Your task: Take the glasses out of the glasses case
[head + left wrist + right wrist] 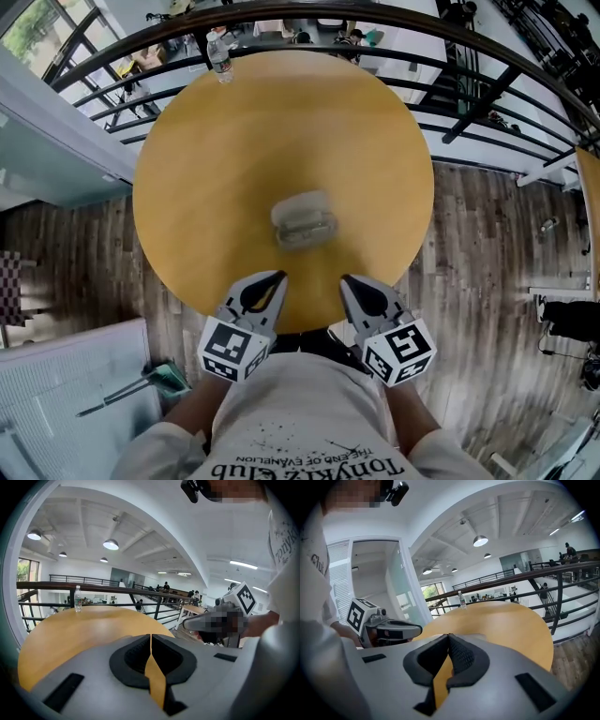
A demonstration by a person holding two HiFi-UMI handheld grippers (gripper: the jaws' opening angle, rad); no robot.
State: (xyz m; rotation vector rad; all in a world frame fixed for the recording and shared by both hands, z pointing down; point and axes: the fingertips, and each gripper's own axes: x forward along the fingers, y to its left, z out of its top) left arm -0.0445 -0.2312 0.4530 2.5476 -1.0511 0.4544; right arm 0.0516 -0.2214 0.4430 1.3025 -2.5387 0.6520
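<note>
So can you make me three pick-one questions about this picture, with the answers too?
1. Where is the glasses case? A) in the middle of the table B) on the floor C) in a claw
2. The table top is: A) blue B) yellow-brown wood C) black
3. The left claw and right claw are: A) wide open B) squeezing the case C) shut and empty

Answers: 1 A, the case lies mid-table, apart from both claws. 2 B, the round top looks like yellow-brown wood. 3 C, each claw's jaws meet with nothing between them.
</note>
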